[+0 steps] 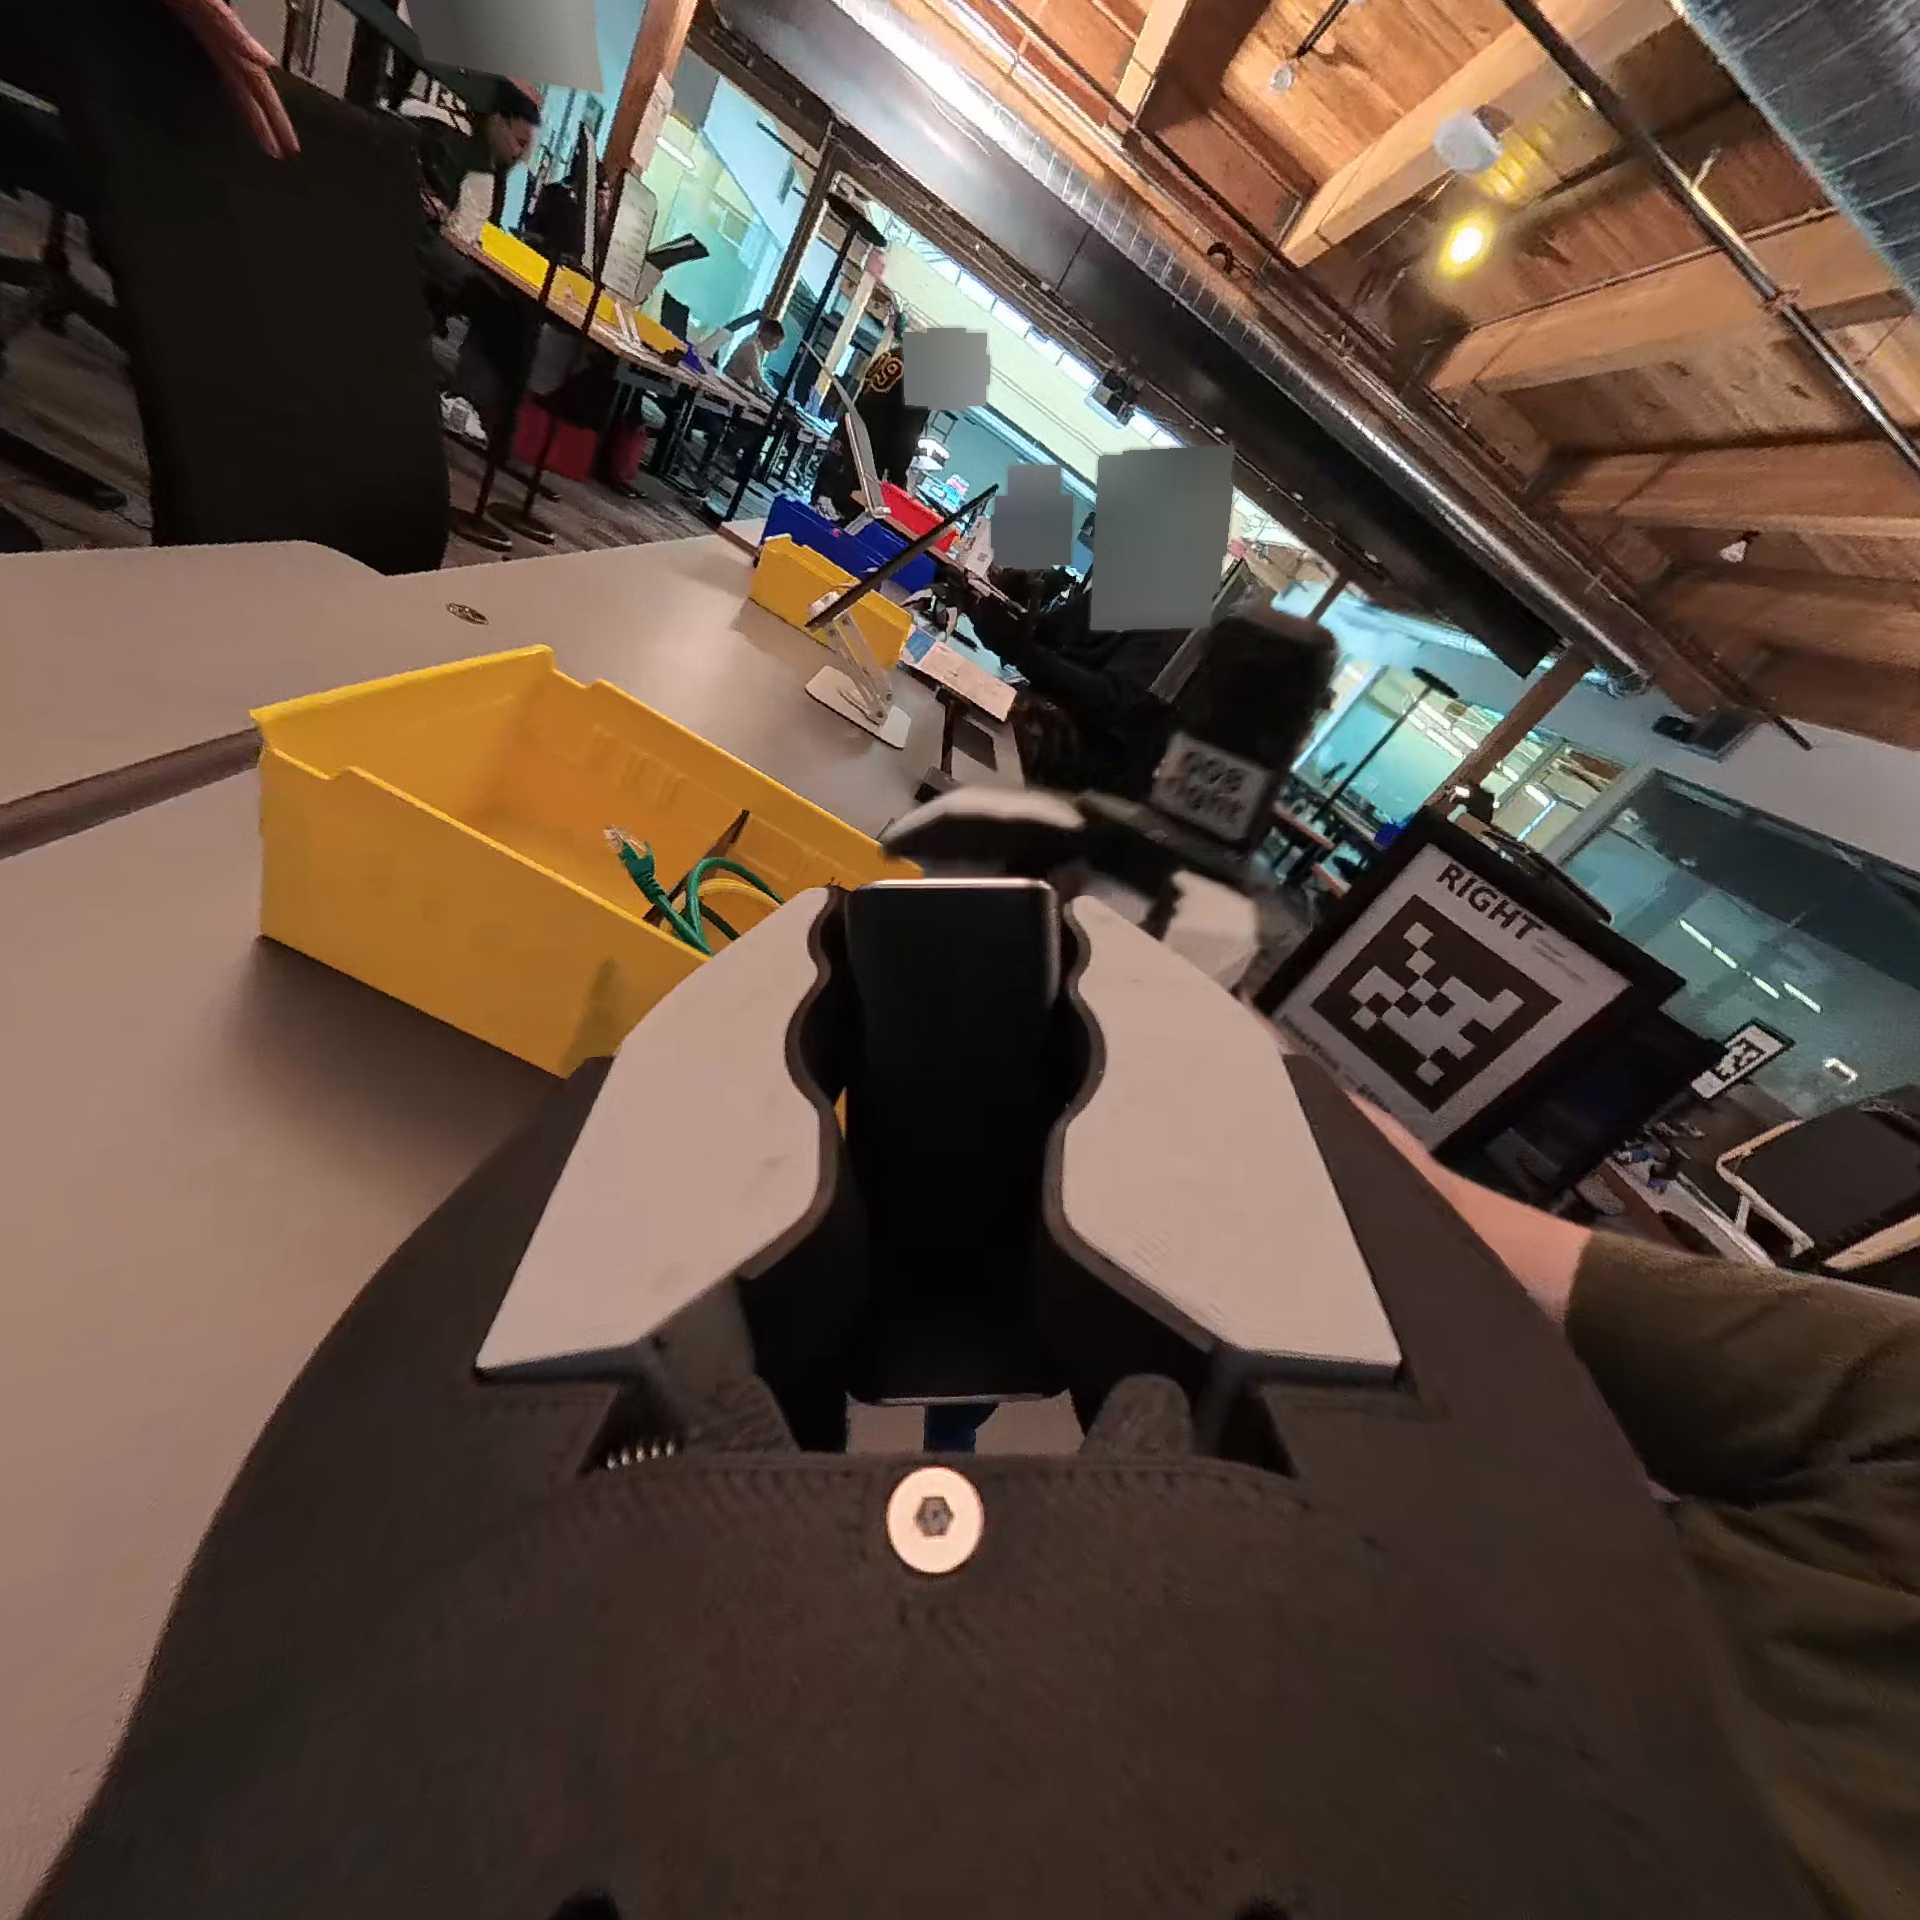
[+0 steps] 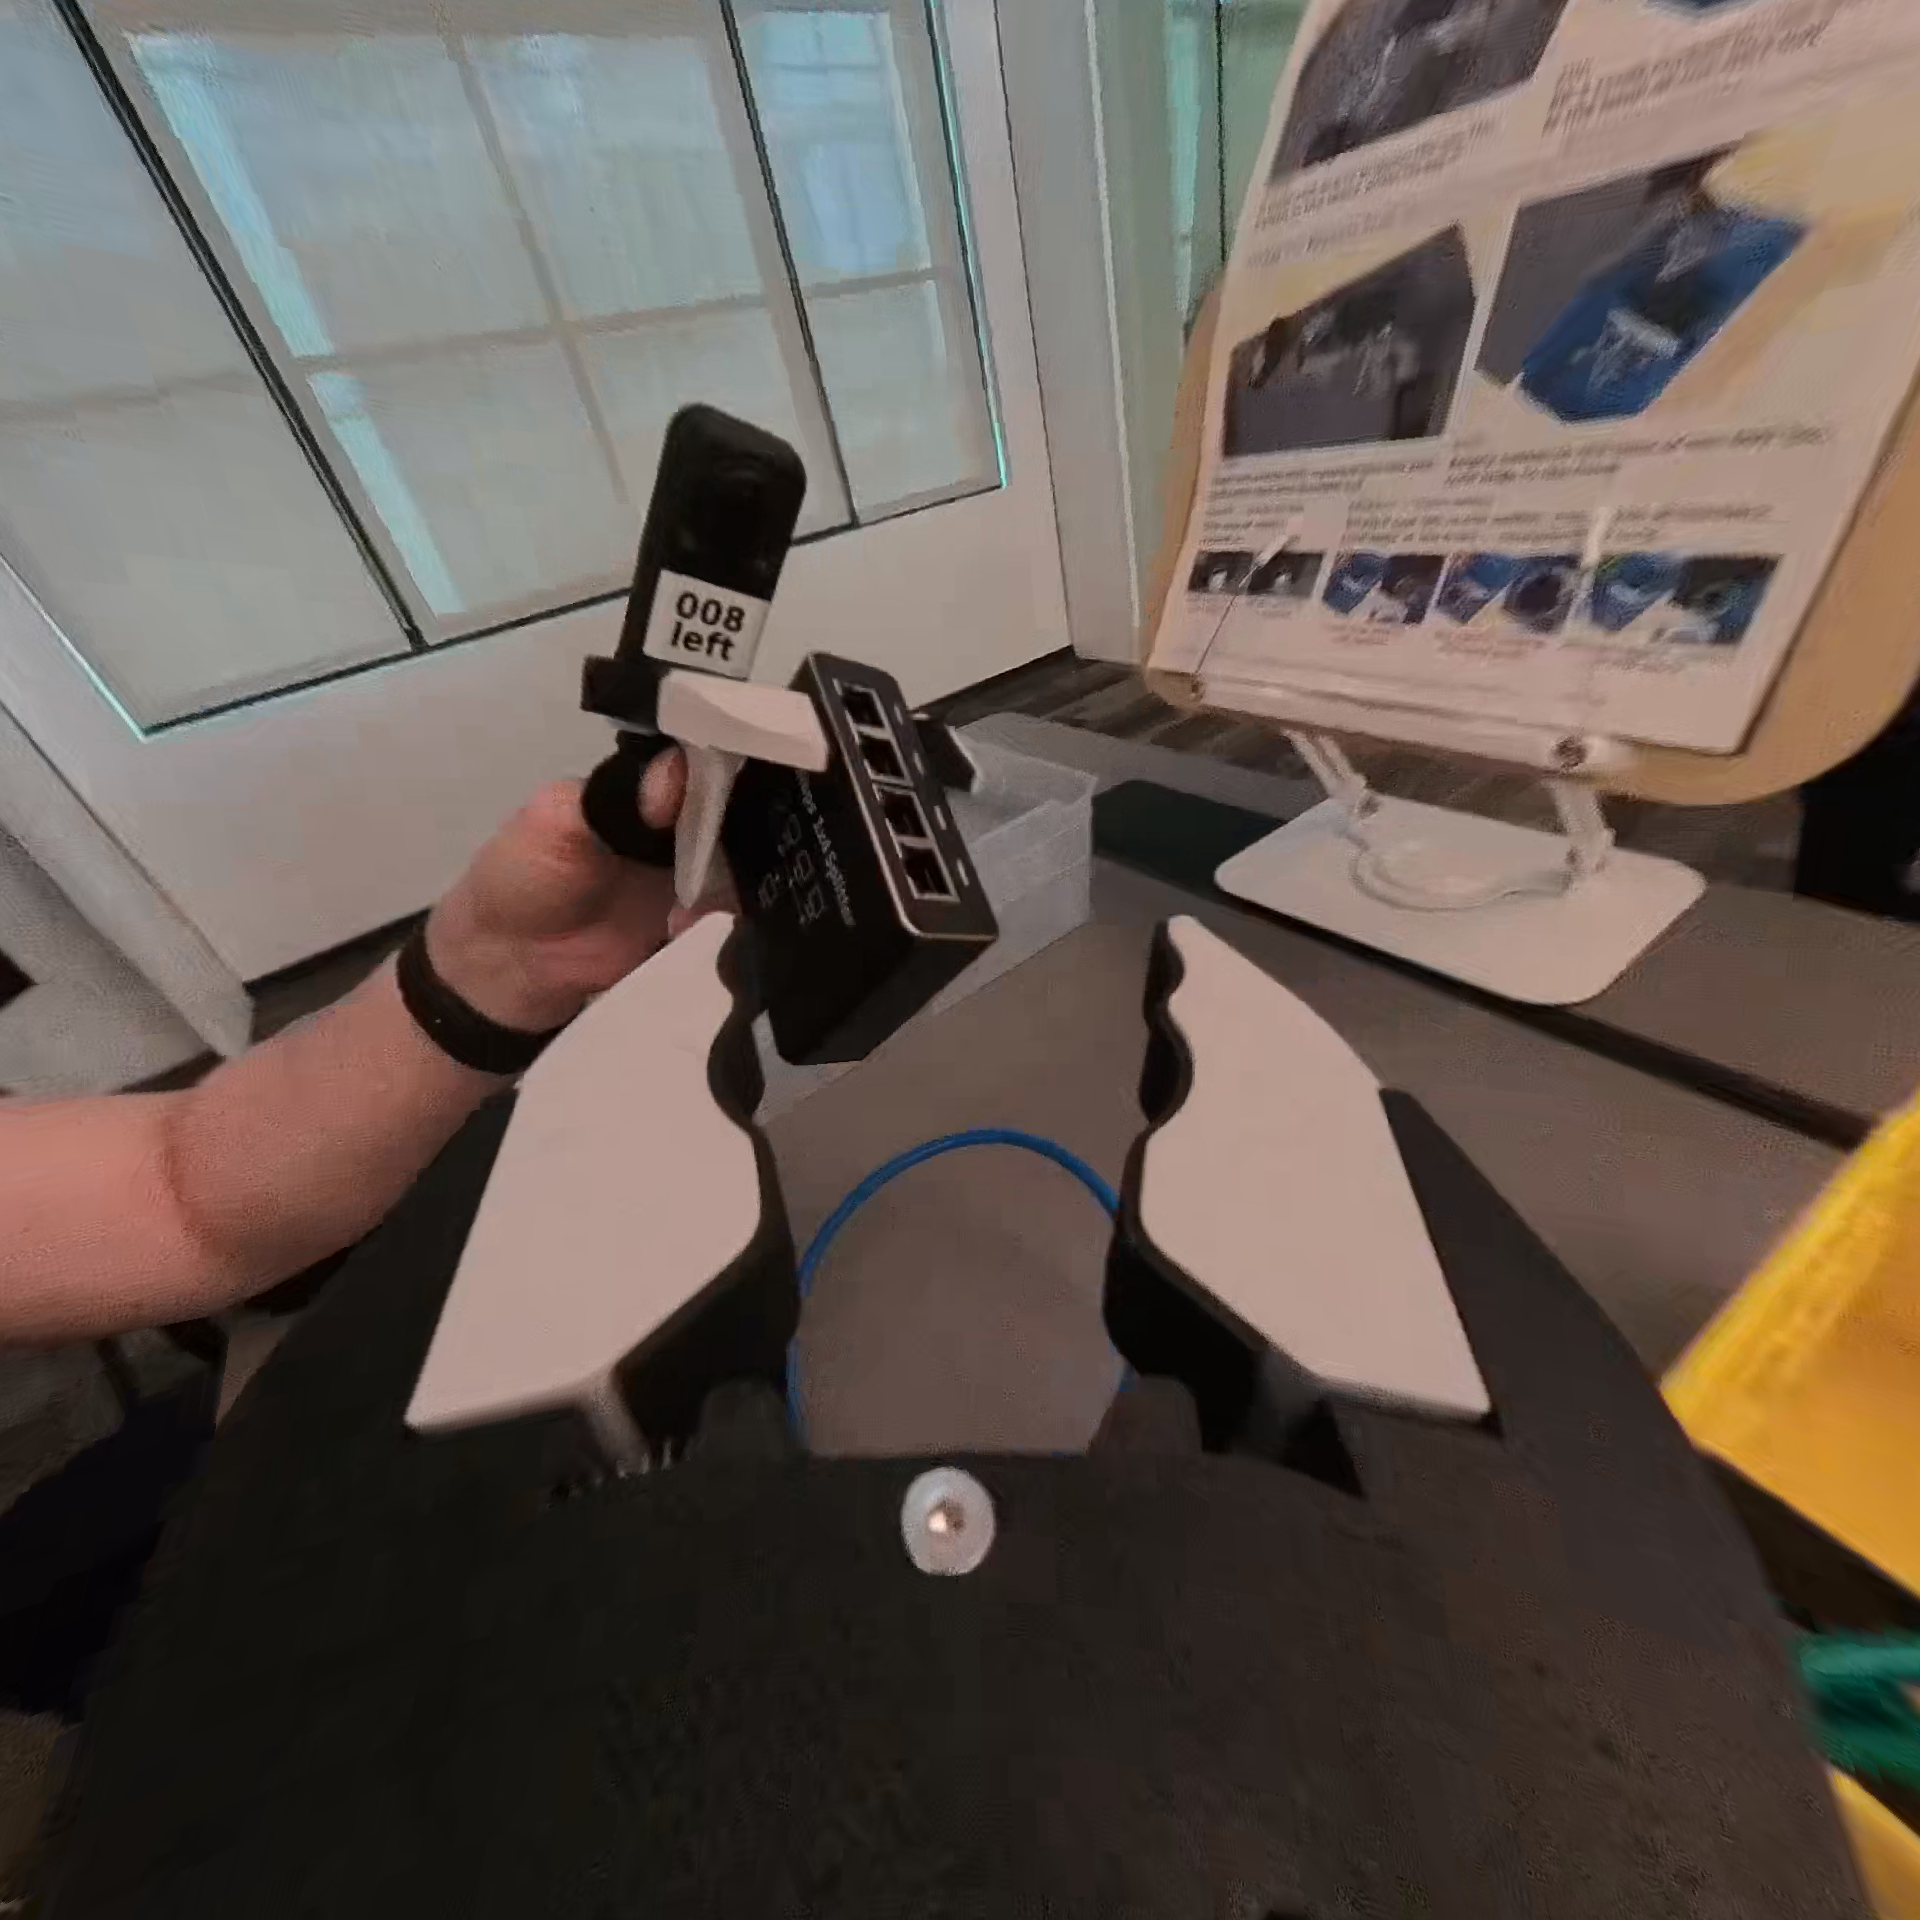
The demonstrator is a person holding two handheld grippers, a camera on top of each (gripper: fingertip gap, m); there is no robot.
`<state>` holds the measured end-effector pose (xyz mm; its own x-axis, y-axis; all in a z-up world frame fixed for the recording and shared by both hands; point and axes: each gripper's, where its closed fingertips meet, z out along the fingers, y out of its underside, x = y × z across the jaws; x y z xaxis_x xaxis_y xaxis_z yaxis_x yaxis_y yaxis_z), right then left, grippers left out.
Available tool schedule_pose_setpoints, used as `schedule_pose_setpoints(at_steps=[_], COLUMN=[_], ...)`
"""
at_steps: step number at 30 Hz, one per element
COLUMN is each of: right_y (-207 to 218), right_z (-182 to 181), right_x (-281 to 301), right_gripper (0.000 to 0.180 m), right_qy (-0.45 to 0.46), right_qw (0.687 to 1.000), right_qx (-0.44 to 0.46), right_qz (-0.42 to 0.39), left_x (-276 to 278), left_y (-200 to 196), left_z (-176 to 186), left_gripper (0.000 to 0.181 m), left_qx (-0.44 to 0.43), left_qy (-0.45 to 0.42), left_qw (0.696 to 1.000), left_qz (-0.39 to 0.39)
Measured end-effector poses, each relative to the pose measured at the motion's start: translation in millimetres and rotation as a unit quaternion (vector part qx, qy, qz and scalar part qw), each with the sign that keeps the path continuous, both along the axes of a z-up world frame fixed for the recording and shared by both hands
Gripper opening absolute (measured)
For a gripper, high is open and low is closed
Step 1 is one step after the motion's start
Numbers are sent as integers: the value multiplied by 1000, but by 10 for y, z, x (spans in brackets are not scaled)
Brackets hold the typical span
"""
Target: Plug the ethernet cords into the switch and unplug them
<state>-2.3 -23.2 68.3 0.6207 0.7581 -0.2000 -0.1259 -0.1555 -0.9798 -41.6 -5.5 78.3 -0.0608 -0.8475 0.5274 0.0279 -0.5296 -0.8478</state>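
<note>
1. Grey table (image 1: pixel 208 1091), yellow bin (image 1: pixel 436 831) on it. Green cord (image 1: pixel 665 894) lies coiled inside the bin, connector end up. Nothing plugged in yet, by the look of it.
2. Left gripper (image 1: pixel 951 914) is clamped on the black switch (image 2: pixel 873 862) and holds it off the table, tilted. From the left wrist cam the switch (image 1: pixel 951 1091) fills the gap between the fingers, long axis running along them.
3. Right gripper (image 2: pixel 940 966): fingers apart, nothing between them. The blue cord (image 2: pixel 935 1153) loops on the table under and behind its jaws, plug end not visible.
4. Key relation: the switch's port row (image 2: pixel 899 805) faces the right gripper, ahead and slightly left of its tips, row running diagonally up-left to down-right. The right hand is the free one, so it's the one to fetch a cord; I'd guess blue, since it's nearer.
5. Risk, imo: the plug must be rolled to match the tilted ports.
</note>
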Motion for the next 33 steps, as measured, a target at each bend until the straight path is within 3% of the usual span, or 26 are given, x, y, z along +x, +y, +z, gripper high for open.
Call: schedule_pose_setpoints(at_steps=[5, 8, 9, 13, 20, 31, 33], right_y=[197, 201, 263, 367, 327, 417, 427], right_z=[-181, -122, -163, -91, -16, -235, -212], right_x=[-664, -918, -956, -1040, -970, -854, -832], right_gripper=[69, 51, 32, 32, 32, 32, 33], right_qy=[123, 169, 155, 109, 20, 5, 22], right_qw=[976, 950, 952, 951, 948, 934, 931], right_qx=[-113, -129, -133, -126, -144, -214, -220], right_qz=[142, 227, 226, 261, 283, 286, 290], left_x=[-224, -314, -344, -460, -468, -382, -363], left_y=[87, 196, 215, 285, 108, 111, 73], left_z=[59, 54, 83, 132, -37, -285, -358], left_gripper=[36, 36, 36, 36, 36, 44, 37], left_qx=[-21, -14, -17, 16, 45, -62, -68], left_qy=[-43, -48, -55, -43, 61, 77, 94], left_qw=[999, 999, 998, 999, 996, 991, 987], left_qz=[-4, 9, 6, 16, -45, -92, -109])
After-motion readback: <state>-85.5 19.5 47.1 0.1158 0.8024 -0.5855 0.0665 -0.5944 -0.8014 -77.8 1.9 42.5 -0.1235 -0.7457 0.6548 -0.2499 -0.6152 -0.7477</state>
